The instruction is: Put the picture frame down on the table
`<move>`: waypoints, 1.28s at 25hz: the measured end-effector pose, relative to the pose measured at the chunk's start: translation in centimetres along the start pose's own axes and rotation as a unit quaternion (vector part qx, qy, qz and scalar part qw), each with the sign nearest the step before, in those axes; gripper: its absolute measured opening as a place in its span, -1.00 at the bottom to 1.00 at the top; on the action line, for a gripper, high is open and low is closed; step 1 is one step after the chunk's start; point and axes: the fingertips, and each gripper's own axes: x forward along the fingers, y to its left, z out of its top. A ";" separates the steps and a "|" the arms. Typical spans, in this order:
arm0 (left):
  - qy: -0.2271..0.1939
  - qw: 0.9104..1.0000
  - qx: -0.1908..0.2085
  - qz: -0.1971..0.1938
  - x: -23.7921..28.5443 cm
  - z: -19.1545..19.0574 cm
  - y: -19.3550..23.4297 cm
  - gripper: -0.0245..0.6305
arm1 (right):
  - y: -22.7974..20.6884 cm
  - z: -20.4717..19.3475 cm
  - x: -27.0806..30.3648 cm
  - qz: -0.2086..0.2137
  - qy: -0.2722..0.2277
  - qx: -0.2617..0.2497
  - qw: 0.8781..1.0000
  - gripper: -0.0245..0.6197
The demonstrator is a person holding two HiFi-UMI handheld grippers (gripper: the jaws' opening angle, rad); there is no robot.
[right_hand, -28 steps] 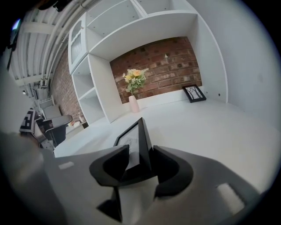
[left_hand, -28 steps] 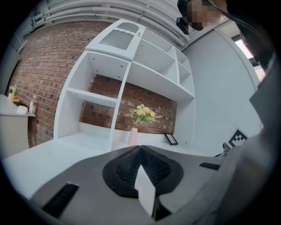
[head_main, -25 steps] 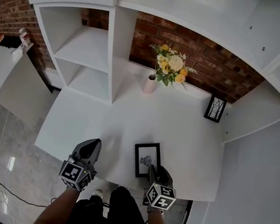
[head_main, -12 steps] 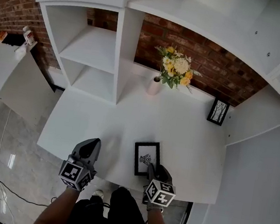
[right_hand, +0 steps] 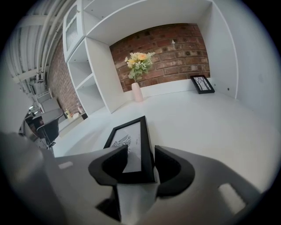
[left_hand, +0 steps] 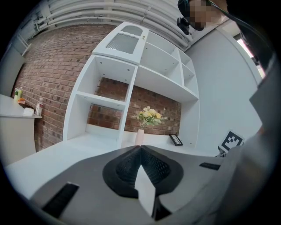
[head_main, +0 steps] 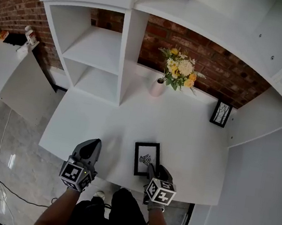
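Note:
The black picture frame (head_main: pixel 146 158) with a white print lies flat on the white table (head_main: pixel 189 137) near its front edge. It also shows close up in the right gripper view (right_hand: pixel 129 145). My right gripper (head_main: pixel 155 171) sits at the frame's near right corner. Its jaws have just been opening and now stand wide, with the frame's right border between them (right_hand: pixel 141 149) and a gap at the right jaw. My left gripper (head_main: pixel 92 147) hovers over the table's front edge to the left of the frame. It is shut with nothing in it (left_hand: pixel 139 147).
A pink vase of yellow and white flowers (head_main: pixel 158 87) stands at the back against the brick wall. A second small black frame (head_main: pixel 220 113) leans at the back right. White shelves (head_main: pixel 95 50) rise on the left, and a side wall (head_main: pixel 258 169) closes the right.
The right gripper has shifted slightly at the frame's near corner. The frame stays flat on the table and the left gripper has not moved.

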 end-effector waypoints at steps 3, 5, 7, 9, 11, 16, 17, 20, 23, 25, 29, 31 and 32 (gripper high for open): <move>-0.002 1.000 0.000 0.002 -0.1 0.1 0.2 -0.94 | 0.2 -0.1 0.2 -0.003 0.006 -0.016 1.000 -0.33; -0.003 1.000 -0.002 0.005 -0.3 0.1 0.3 -0.94 | 0.3 -0.1 0.2 -0.004 0.006 -0.018 1.000 -0.33; -0.004 1.000 -0.003 0.006 -0.4 0.2 0.4 -0.94 | 0.3 -0.1 0.1 -0.005 0.005 -0.018 1.000 -0.33; -0.003 1.000 -0.003 0.006 -0.4 0.2 0.5 -0.94 | 0.3 -0.1 0.0 -0.004 0.003 -0.019 1.000 -0.33; -0.002 1.000 -0.003 0.005 -0.5 0.2 0.5 -0.94 | 0.3 0.1 -0.1 -0.002 -0.002 -0.020 1.000 -0.34; -0.003 1.000 -0.004 0.002 -0.5 0.1 0.2 -0.94 | 0.0 1.5 -1.4 -0.016 -0.050 -0.037 0.998 -0.67; -0.003 1.000 -0.003 0.000 -0.5 0.2 0.1 -0.94 | -0.1 1.9 -1.8 -0.019 -0.060 -0.040 0.997 -0.77; -0.005 1.000 -0.003 -0.003 -0.5 0.4 0.0 -0.94 | -0.2 3.0 -2.7 -0.017 -0.090 -0.042 0.995 -0.91; -0.008 1.000 0.000 -0.008 -0.5 0.7 -0.3 -0.94 | 0.1 4.0 -3.7 -0.007 -0.119 -0.046 0.992 -0.91; -0.010 1.000 0.001 -0.012 -0.5 0.9 -0.5 -0.94 | 0.4 4.8 -4.4 -0.001 -0.137 -0.054 0.989 -0.91; -0.016 1.000 0.003 -0.019 -0.7 1.4 -0.8 -0.94 | 1.2 6.2 -6.0 0.012 -0.174 -0.074 0.982 -0.91; -0.019 1.000 0.004 -0.022 -0.8 1.8 -0.9 -0.94 | 1.6 7.0 -6.9 0.016 -0.192 -0.081 0.978 -0.91; -0.020 1.000 0.005 -0.023 -0.9 2.0 -1.0 -0.94 | 1.8 7.4 -7.3 0.018 -0.200 -0.084 0.976 -0.91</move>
